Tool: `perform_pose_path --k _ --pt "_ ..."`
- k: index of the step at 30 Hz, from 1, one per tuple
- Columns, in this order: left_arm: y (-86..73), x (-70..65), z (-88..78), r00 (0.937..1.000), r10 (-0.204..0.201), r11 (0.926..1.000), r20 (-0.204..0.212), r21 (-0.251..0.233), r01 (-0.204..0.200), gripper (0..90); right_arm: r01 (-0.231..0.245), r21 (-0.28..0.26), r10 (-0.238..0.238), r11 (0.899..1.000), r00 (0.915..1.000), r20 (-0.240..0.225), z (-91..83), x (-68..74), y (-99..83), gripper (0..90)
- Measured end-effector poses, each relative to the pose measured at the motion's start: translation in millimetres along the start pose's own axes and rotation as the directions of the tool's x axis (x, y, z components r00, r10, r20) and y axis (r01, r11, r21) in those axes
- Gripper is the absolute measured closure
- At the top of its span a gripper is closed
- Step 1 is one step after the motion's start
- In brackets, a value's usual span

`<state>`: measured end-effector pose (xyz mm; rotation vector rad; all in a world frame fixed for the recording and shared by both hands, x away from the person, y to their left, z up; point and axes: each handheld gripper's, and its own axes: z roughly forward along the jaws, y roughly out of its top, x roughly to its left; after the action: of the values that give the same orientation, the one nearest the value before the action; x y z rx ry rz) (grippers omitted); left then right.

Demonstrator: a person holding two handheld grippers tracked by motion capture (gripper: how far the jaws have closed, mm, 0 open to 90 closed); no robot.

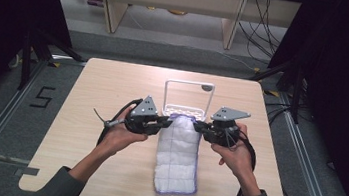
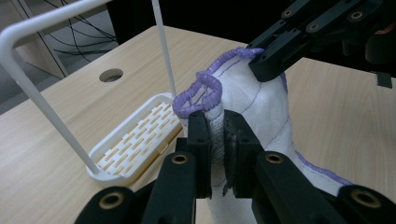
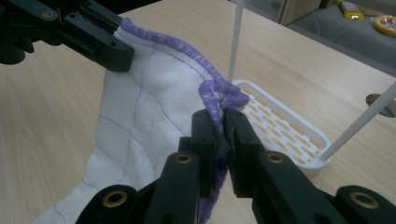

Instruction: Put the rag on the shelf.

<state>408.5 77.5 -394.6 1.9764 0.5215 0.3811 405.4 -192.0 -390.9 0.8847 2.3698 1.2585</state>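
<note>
High view: a person's two hands hold the far end of a white quilted cloth with purple stitched edging (image 1: 178, 154) lifted above the light wooden table (image 1: 102, 94), while its near end lies flat close to the table's near edge, about midway between the left and right edges. The left gripper (image 1: 167, 123) pinches the cloth's far left corner; the right gripper (image 1: 198, 126) pinches the far right corner. Just beyond the cloth, toward the table's far edge, stands a white slotted plastic tray with a tall wire frame (image 1: 208, 99); the raised cloth hides part of the tray's base.

Left gripper view: the left gripper (image 2: 218, 135) is clenched on a bunched fold of cloth (image 2: 261, 102); the pads are largely covered by fabric. The right gripper (image 2: 261, 63) bites the opposite corner, its body cut off at the top edge.

Right gripper view: the right gripper (image 3: 219, 133) is clamped on the purple hem of the cloth (image 3: 149, 98), and the tray (image 3: 280, 126) sits close behind.
</note>
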Motion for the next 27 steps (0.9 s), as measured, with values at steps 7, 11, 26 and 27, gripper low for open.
perform_pose_path --k 7,11,26,27 --pt "9.9 1.3 -2.4 0.9999 -0.003 1.0000 -0.010 0.000 0.003 81.8 0.017 -0.020 -0.017 1.000 0.9998 -0.009 -8.4 3.3 7.8 83.1" --pt "15.6 1.6 -5.8 0.9998 0.013 0.9999 -0.017 -0.002 -0.013 81.7 0.029 -0.037 -0.029 0.999 0.9996 0.008 -12.7 4.4 13.6 83.1" --pt "71.5 14.3 -25.1 0.9946 0.073 0.9968 -0.074 -0.027 -0.075 81.8 0.076 -0.110 -0.071 0.991 0.9966 0.041 -36.4 -2.5 57.7 83.2" --pt "75.6 17.2 -25.3 0.9928 0.080 0.9963 -0.089 -0.024 -0.082 81.9 0.076 -0.112 -0.071 0.991 0.9963 0.049 -37.4 -4.0 61.2 83.3"
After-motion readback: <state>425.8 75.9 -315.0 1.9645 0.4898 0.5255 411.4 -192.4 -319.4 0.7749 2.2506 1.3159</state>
